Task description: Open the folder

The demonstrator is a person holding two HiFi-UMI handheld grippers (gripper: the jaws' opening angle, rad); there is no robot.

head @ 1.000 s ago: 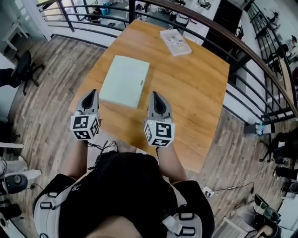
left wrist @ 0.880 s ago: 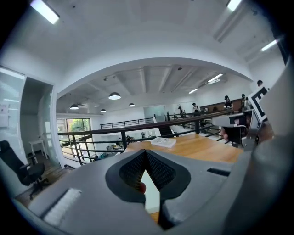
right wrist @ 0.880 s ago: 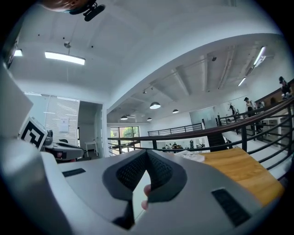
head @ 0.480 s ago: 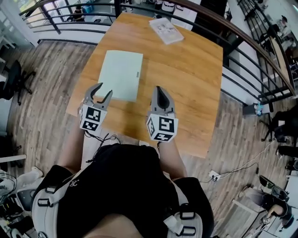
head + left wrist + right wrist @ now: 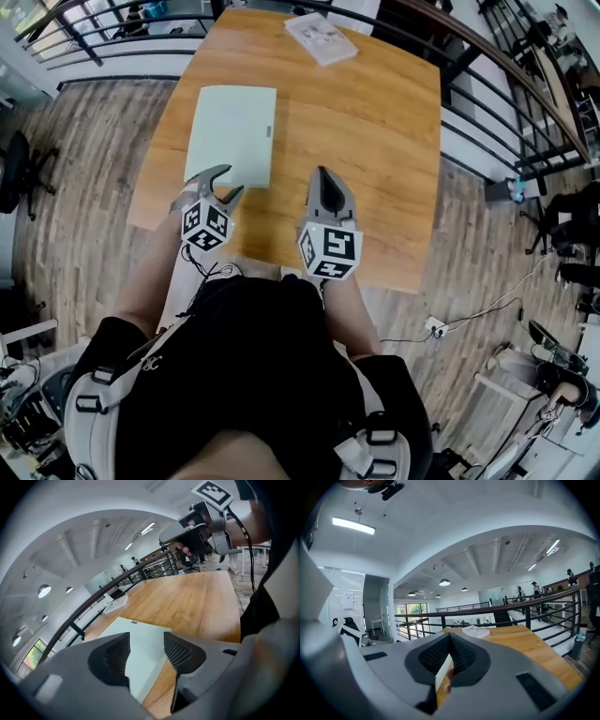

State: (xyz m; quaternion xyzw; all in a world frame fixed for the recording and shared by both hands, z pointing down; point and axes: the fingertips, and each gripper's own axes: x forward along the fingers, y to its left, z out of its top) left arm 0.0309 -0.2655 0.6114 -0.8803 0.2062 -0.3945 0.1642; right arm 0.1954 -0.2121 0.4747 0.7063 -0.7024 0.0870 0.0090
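Observation:
A pale green folder (image 5: 232, 134) lies shut and flat on the left half of the wooden table (image 5: 375, 141). My left gripper (image 5: 228, 181) hangs tilted down just over the folder's near right corner. Its jaws are opening, with nothing pressed between them. In the left gripper view the folder (image 5: 140, 641) shows through the gap of the left gripper (image 5: 146, 641). My right gripper (image 5: 322, 173) is shut and empty, held over bare wood to the right of the folder. It points almost level, and it shows in the left gripper view (image 5: 187, 531) and its own view (image 5: 449, 638).
A white booklet (image 5: 322, 39) lies at the table's far edge, also seen as the booklet (image 5: 476, 631) in the right gripper view. A dark railing (image 5: 487, 94) runs along the far and right sides. The table's near edge (image 5: 272, 267) is at the person's waist.
The left gripper's jaws went from shut to wide apart. It rolled, sank and moved forward to the folder's near corner. The right gripper edged forward and stayed shut.

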